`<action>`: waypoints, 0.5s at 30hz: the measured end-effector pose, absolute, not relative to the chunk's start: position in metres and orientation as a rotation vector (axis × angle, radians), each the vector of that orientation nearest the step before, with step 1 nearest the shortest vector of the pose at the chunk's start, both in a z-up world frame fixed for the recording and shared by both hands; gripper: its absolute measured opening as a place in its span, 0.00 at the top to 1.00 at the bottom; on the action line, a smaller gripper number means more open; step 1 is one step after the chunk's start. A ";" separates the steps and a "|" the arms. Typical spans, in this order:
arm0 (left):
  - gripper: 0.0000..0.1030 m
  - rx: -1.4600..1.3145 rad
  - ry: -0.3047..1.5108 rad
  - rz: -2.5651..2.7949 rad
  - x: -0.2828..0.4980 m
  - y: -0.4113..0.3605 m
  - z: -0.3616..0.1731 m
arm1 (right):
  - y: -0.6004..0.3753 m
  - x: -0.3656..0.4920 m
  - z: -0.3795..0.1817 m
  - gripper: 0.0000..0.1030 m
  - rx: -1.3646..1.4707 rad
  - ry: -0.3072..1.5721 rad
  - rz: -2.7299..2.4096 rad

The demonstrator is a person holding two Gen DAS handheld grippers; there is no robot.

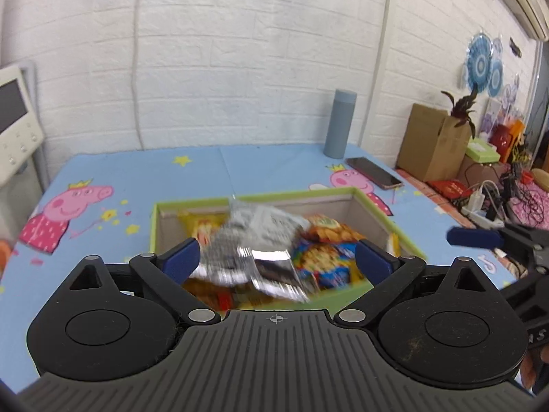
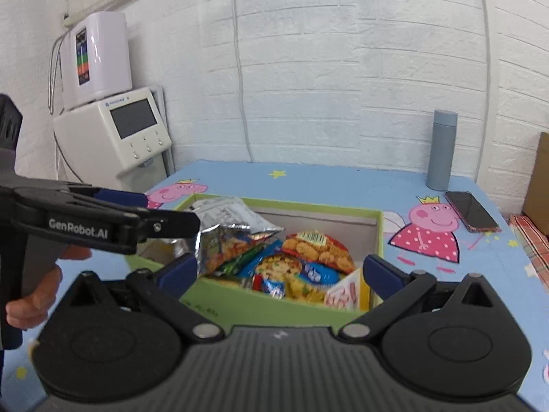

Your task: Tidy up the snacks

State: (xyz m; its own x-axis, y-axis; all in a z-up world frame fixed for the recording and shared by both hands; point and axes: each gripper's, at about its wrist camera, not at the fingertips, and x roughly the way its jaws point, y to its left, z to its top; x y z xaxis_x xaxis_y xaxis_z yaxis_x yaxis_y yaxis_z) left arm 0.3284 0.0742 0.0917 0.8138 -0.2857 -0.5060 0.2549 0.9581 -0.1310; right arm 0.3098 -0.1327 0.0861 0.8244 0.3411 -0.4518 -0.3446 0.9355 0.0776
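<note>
1. The table [image 2: 326,178], covered by a blue cartoon mat, runs back to the white brick wall [image 2: 308,68]; the mat is bare to the left of and behind the box.
2. The green-rimmed box [image 1: 260,196] sits mid-table, walls upright, filled with snack packets [image 2: 315,247].
3. A silver foil packet [image 1: 254,240] lies blurred on top of the pile, between the blue pads but touched by neither.
4. The left gripper [image 1: 278,259] and the right gripper [image 2: 279,269] both stand spread wide above the box's near edge, holding nothing.
5. A grey bottle [image 1: 340,123] and a phone [image 1: 374,172] rest at the far right corner.
</note>
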 end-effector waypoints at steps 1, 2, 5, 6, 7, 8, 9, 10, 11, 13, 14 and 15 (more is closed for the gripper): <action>0.13 -0.060 0.555 -0.285 0.311 0.070 0.090 | -0.136 0.291 0.085 0.00 0.009 0.473 0.355; 0.13 -0.065 0.559 -0.285 0.297 0.068 0.089 | -0.139 0.273 0.083 0.00 0.023 0.468 0.347; 0.15 -0.079 0.567 -0.296 0.245 0.058 0.081 | -0.141 0.218 0.074 0.00 0.035 0.462 0.296; 0.16 -0.087 0.564 -0.303 0.227 0.055 0.078 | -0.141 0.199 0.072 0.00 0.033 0.455 0.270; 0.15 -0.094 0.561 -0.302 0.211 0.053 0.075 | -0.141 0.184 0.069 0.00 0.033 0.446 0.240; 0.15 -0.103 0.564 -0.292 0.195 0.049 0.071 | -0.141 0.166 0.066 0.00 0.041 0.430 0.197; 0.15 -0.114 0.565 -0.281 0.181 0.046 0.067 | -0.143 0.149 0.061 0.00 0.062 0.410 0.143; 0.14 -0.131 0.566 -0.272 0.166 0.045 0.064 | -0.146 0.133 0.056 0.00 0.078 0.395 0.103; 0.14 -0.148 0.572 -0.266 0.153 0.044 0.060 | -0.147 0.121 0.051 0.00 0.082 0.383 0.082; 0.14 -0.166 0.565 -0.254 0.127 0.045 0.052 | -0.153 0.100 0.042 0.00 0.079 0.386 0.058; 0.14 -0.174 0.557 -0.239 0.115 0.046 0.049 | -0.154 0.093 0.040 0.00 0.078 0.409 0.040; 0.14 -0.176 0.555 -0.223 0.102 0.047 0.046 | -0.155 0.085 0.038 0.00 0.079 0.426 0.016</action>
